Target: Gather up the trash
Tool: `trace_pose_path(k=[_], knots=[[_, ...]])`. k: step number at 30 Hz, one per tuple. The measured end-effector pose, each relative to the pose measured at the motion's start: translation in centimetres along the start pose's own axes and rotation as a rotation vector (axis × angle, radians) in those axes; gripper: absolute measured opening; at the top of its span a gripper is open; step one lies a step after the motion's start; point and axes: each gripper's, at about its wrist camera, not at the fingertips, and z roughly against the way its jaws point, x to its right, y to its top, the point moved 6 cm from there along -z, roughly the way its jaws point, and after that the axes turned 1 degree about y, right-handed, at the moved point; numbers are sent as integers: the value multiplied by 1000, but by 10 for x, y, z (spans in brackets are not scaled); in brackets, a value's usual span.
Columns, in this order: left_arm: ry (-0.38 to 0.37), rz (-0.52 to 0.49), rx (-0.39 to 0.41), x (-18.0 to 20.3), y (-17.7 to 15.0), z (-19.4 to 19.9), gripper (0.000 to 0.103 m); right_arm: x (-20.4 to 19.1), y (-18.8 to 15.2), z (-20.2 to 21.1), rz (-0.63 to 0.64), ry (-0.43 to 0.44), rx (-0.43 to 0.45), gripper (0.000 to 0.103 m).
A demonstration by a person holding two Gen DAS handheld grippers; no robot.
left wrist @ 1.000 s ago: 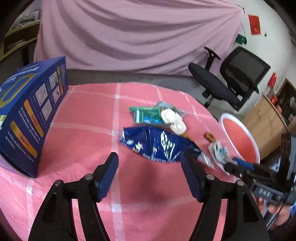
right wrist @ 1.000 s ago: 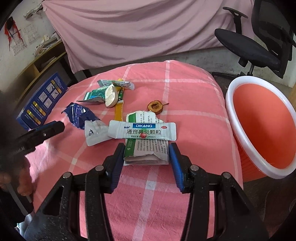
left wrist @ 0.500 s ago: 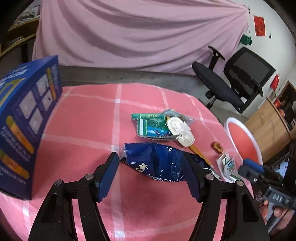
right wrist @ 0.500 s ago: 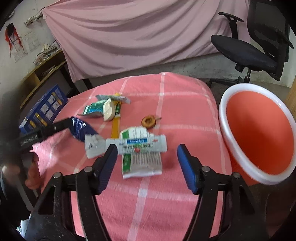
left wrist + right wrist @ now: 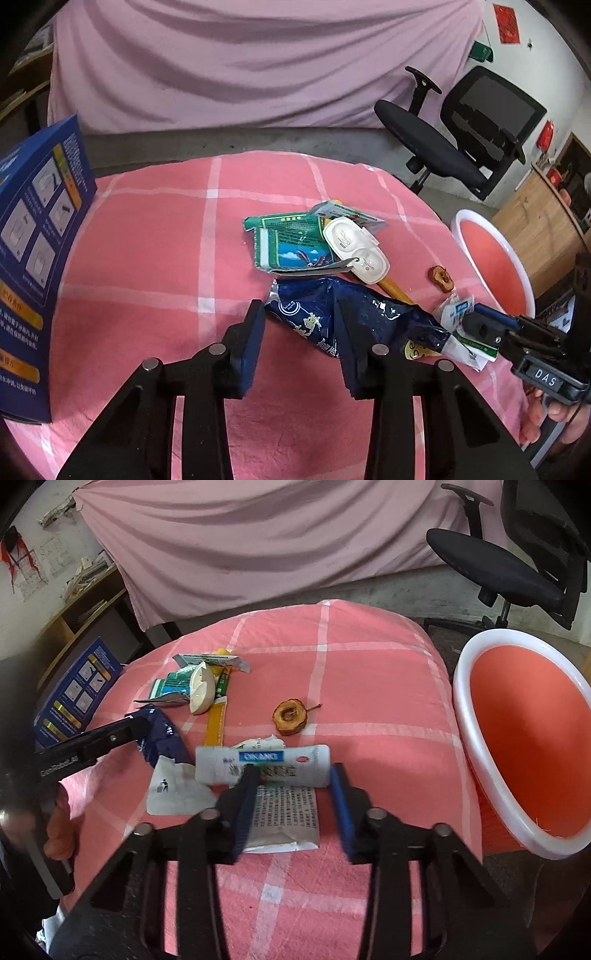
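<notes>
We held the left gripper (image 5: pixel 301 325) low over the pink checked tablecloth (image 5: pixel 147 258), its jaws just closing around the near end of the crumpled blue foil wrapper (image 5: pixel 354 325). Its right finger (image 5: pixel 351 354) covered part of the foil, so we could not tell whether the pads pressed on it. The wrapper was dark blue with white print and a torn silver edge, and it lay flat near the middle of the table.

Our right gripper (image 5: pixel 293 794) had also just been closing, with the folded printed leaflet (image 5: pixel 284 812) between its jaws. The white DIKANG sachet (image 5: pixel 262 764) lay across the leaflet just past the fingertips, blurred, and the left finger (image 5: pixel 243 805) hid its lower edge. We could not make out contact there either. A torn white packet (image 5: pixel 173 790) bearing a bin symbol touched the sachet's left end.

Further off sat a dried brown fruit slice (image 5: pixel 290 716), apart from the rest. Beyond the blue wrapper a green packet (image 5: pixel 291 243) lay under a white plastic two-well case (image 5: pixel 354 247), with a yellow strip (image 5: pixel 216 720) showing only partly beneath them.

The blue carton (image 5: pixel 33 258) stood at the left edge, cut off by the frame. The orange bin (image 5: pixel 524 738) with its white rim stood beside the table on the right, its far side also cut off
</notes>
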Motion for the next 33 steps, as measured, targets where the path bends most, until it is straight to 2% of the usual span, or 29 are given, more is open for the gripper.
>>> trace_pose_path(k=[1, 2, 3, 14, 20, 22, 24, 25, 29, 33], knots=[[-5, -14, -2, 3, -1, 0, 29, 0, 0, 0, 1, 4, 1, 43], [-4, -26, -2, 4, -1, -1, 29, -1, -1, 0, 2, 11, 0, 23], [-1, -36, -1, 6, -2, -1, 29, -2, -1, 0, 3, 22, 2, 20], [-3, -38, 27, 7, -10, 10, 27, -8, -3, 18, 31, 31, 51, 20], [15, -54, 24, 4, -16, 21, 27, -11, 4, 18, 66, 36, 60, 25], [20, -71, 15, 2, -19, 22, 27, -11, 9, 15, 78, 33, 59, 33], [24, -84, 9, 1, -19, 23, 27, -13, 19, 10, 108, 23, 57, 52], [24, -88, 6, 0, -19, 23, 27, -14, 24, 7, 123, 25, 54, 55], [28, -97, 6, 1, -20, 23, 27, -27, 43, -13, 211, 36, 19, 55], [21, -96, 7, -1, -21, 23, 27, -36, 44, -35, 305, 33, -48, 52]])
